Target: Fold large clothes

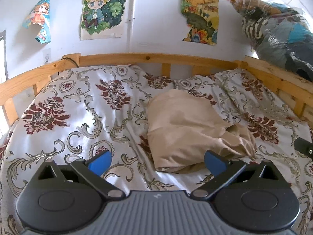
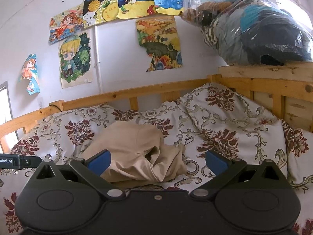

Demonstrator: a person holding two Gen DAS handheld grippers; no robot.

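- Blue fingertips of the left gripper sit closest to the lens, spread wide with nothing between them; only quilt shows in the gap.
- Equally wide apart are the jaws of the right gripper, and they hold nothing; they hover just short of the garment, whose near edge lies between and beyond the two fingertips.
- Task item: a beige garment, lying as a compact bundle on the quilt, roughly mid-bed, closer to the right side in the left view.
- Its left portion looks flat and smooth, like a layered fold. Its right end is bunched and rumpled, with a loose opening showing among the creases.
- Judgement: the fold seems largely done, since the cloth is already reduced to a small packet and both claws are free of it. What may remain is tidying that crumpled right end, or moving the packet aside.
- I cannot tell what sort of garment it is, nor how many layers are stacked.
- Around it: a wooden bed rail along the wall, drawings taped above, and a plastic bag of clothes on the frame at the far right.
- A dark edge of the other gripper shows at the side of each view, so the two are close together.
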